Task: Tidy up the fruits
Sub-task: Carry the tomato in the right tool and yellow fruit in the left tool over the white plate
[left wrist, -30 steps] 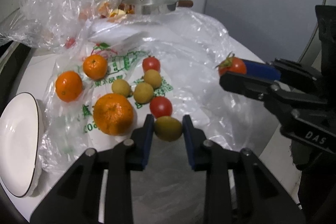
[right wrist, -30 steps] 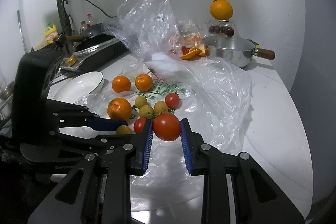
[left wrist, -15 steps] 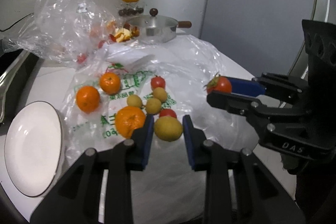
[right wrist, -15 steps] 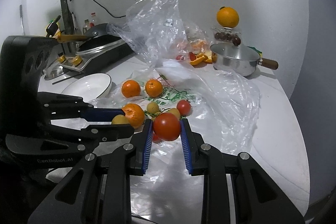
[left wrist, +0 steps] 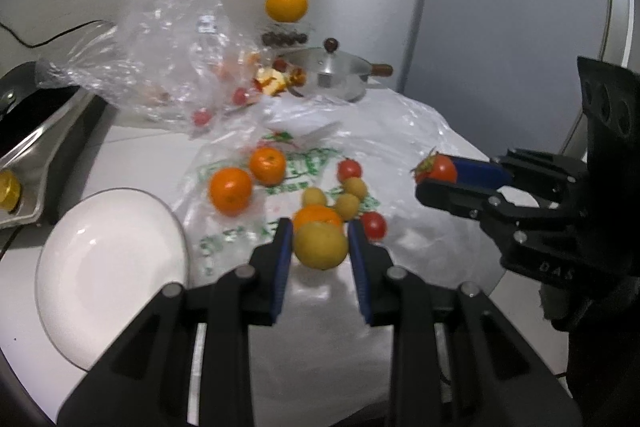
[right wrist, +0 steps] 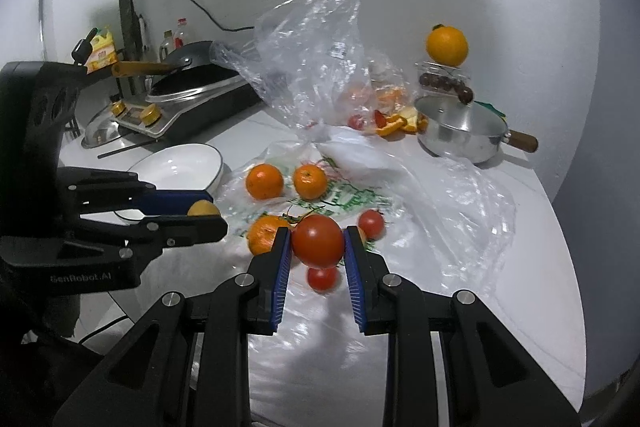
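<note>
Left tool (left wrist: 320, 247) clamped on a yellow-green fruit (left wrist: 320, 245), carried clear of the desk (right wrist: 500, 307). Right tool (right wrist: 316, 247) clamped on a large tomato (right wrist: 318, 241), also lifted.

White bowl (left wrist: 80, 307) at 9 o'clock of the left tool in its view, near but apart; nothing in it that shows. Judged: sorting barely begun, first two pieces in hand, none placed.

Left on the printed plastic bag (left wrist: 312, 163): two oranges (left wrist: 230, 190) side by side at 11 o'clock, a third orange (right wrist: 262, 233) partly hidden behind the held fruit, three small yellow-green fruits (left wrist: 347, 206) bunched at 12 o'clock, two small tomatoes (left wrist: 374, 225) at 1 o'clock.

Room: the two tools sit close, right tool at 3 o'clock of the left; path to the bowl looks open. Desk edge curves away at 4 o'clock in the right view, bare there. Crumpled clear bag (right wrist: 312, 59), lidded pan (right wrist: 460, 131) and stove (right wrist: 192, 99) crowd the far side, 10 to 1 o'clock.
</note>
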A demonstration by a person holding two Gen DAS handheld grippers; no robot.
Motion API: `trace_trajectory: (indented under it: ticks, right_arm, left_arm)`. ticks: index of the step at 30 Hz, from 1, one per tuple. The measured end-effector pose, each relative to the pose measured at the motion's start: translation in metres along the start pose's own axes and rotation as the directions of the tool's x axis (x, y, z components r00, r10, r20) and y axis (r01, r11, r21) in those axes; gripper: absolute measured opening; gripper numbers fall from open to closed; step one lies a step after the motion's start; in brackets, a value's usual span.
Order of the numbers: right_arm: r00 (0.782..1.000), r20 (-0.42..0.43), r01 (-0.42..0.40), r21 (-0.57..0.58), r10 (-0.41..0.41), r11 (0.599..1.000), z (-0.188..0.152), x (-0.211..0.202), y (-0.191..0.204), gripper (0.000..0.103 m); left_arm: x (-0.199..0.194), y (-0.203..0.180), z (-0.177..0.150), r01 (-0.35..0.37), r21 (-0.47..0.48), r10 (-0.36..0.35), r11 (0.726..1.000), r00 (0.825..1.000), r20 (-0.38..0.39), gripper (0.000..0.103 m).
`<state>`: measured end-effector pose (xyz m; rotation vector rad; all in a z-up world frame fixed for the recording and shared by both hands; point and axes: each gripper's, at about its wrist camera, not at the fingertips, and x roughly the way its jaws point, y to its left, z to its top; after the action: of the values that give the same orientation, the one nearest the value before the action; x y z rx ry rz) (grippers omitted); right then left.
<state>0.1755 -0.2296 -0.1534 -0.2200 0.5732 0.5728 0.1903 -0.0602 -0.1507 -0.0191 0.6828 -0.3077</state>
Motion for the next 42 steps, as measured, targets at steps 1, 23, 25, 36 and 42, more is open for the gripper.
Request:
trace_trajectory:
  ticks: [1,23,25,36,42]
  right_arm:
    - [1.000,-0.002,-0.003,-0.007,0.003,1.000,0.002,0.003,0.005,0.028]
    - [0.995,-0.055,-0.088,-0.135,0.082,0.987,0.044,0.061,0.103,0.028]
    - [0.994,-0.061,-0.097,-0.142,0.090,0.985,0.047,0.066,0.110,0.028]
    - [0.988,-0.100,-0.137,-0.174,0.121,0.975,0.057,0.094,0.134,0.028]
    - [0.984,-0.118,-0.154,-0.185,0.134,0.970,0.064,0.111,0.145,0.028]
  left_arm:
    - [-0.002,0.003,0.000,-0.005,-0.001,0.005,1.000,1.000,0.003,0.029]
    - [-0.039,0.114,-0.032,-0.172,-0.066,0.174,0.983,0.984,0.040,0.029]
    - [-0.041,0.122,-0.035,-0.180,-0.071,0.183,0.981,0.982,0.038,0.029]
    - [-0.039,0.154,-0.040,-0.204,-0.111,0.210,0.973,0.977,0.037,0.029]
    - [-0.033,0.172,-0.040,-0.215,-0.121,0.220,0.969,0.975,0.030,0.029]
